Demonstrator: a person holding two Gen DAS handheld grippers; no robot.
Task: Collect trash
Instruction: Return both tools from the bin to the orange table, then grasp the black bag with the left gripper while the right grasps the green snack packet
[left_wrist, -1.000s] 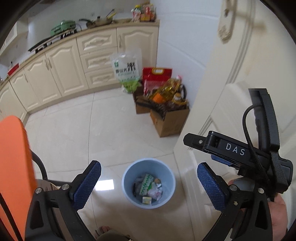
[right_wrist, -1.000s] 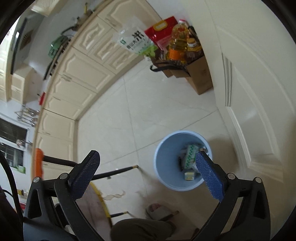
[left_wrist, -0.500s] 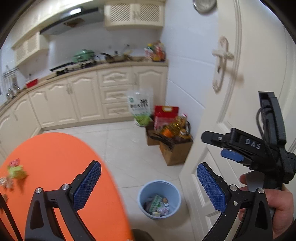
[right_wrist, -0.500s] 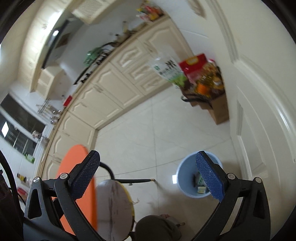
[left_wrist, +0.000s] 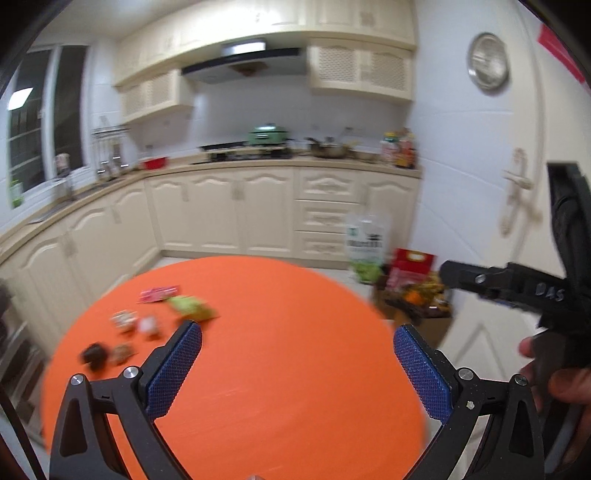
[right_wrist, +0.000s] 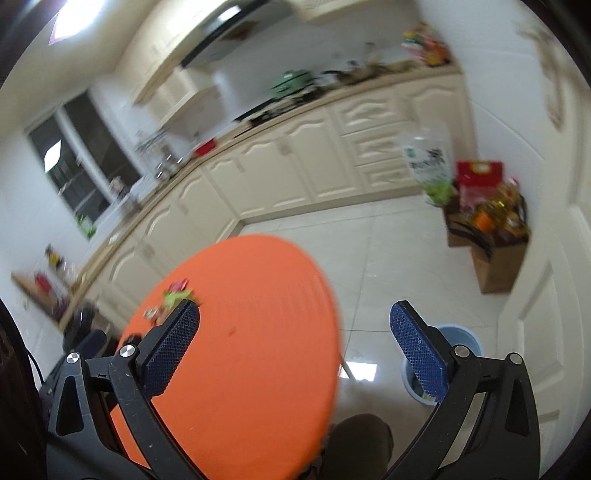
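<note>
A round orange table (left_wrist: 280, 332) filled the space under the left claw (left_wrist: 297, 363). Small blurred scraps of trash (left_wrist: 147, 314) lay on its far left part, beyond the claw's left finger (left_wrist: 173, 373).

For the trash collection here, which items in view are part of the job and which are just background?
Job: wrappers on the orange table; blue bin; left claw and right claw, both open and empty.

Background: grocery box, rice bag, green pot, clock.
</note>
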